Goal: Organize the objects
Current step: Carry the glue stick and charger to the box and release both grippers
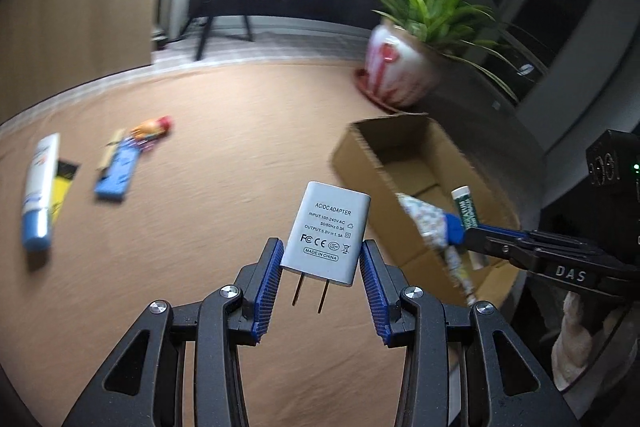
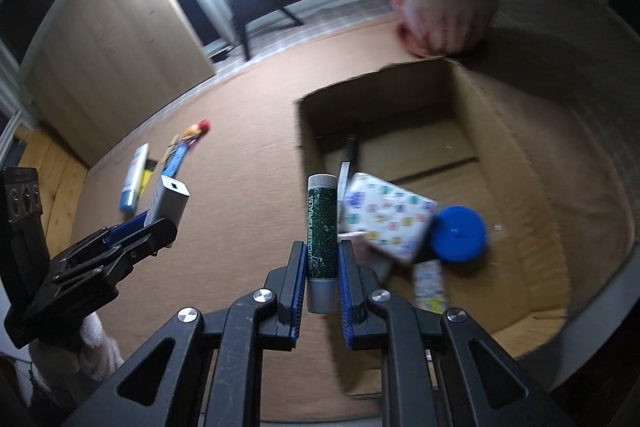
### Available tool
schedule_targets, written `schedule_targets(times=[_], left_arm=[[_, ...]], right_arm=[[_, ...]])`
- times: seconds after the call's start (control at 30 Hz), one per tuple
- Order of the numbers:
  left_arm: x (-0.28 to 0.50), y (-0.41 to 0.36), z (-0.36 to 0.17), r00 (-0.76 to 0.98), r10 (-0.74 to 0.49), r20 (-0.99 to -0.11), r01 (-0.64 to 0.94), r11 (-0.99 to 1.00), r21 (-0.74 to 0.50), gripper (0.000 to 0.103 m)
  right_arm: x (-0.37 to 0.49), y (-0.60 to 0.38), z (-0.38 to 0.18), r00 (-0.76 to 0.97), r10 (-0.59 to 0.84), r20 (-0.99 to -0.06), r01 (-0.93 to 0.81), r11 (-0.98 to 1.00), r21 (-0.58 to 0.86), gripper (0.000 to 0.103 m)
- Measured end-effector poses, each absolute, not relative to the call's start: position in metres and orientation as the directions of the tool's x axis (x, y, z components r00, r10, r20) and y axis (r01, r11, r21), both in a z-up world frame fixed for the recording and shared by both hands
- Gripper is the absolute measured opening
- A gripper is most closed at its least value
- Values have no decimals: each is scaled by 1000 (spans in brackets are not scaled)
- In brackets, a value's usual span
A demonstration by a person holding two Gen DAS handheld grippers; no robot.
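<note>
white charger [image 1: 326,233] reads "ac/dc adapter", "made in china"

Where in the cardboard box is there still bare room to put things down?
The cardboard box has bare floor along its far wall, toward the plant pot. The near part is crowded by a patterned packet and a blue-capped item.

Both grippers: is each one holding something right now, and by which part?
The left gripper clamps the white AC/DC adapter by its two side faces, prongs toward the camera. The right gripper grips the green lip balm tube around its lower body.
</note>
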State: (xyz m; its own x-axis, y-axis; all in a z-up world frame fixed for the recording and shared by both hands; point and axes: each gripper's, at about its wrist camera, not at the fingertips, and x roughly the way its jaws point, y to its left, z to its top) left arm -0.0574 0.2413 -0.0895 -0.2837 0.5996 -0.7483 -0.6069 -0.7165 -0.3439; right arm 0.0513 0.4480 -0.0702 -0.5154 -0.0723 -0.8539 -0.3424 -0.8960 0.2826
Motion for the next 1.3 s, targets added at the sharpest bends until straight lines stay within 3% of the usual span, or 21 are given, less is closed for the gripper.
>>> schedule_targets(times=[0.33, 0.8, 0.83, 0.93, 0.97, 1.3], left_arm=[[-35, 318, -88, -216, 629, -747, -691, -639, -339, 43], [-27, 354, -90, -205, 627, -752, -725, -613, -314, 43], [-27, 353, -90, -200, 629, -751, -725, -611, -318, 43], [-30, 348, -87, -203, 637, -744, -712, -617, -334, 52], [-31, 345, -86, -214, 634, -743, -710, -624, -327, 52], [-52, 305, -91, -260, 589, -765, -646, -695, -316, 52]], right_arm=[[69, 479, -82, -507, -27, -862, -428, -860, 278, 14], [74, 492, -91, -495, -10, -869, -450, -852, 266, 14], [74, 491, -91, -496, -7, -868, -447, -855, 263, 16], [73, 490, -90, -490, 22, -871, -460, -855, 237, 49], [74, 489, -88, -495, 36, -868, -466, -854, 230, 51], [67, 487, -84, -516, 28, -856, -475, -841, 259, 51]])
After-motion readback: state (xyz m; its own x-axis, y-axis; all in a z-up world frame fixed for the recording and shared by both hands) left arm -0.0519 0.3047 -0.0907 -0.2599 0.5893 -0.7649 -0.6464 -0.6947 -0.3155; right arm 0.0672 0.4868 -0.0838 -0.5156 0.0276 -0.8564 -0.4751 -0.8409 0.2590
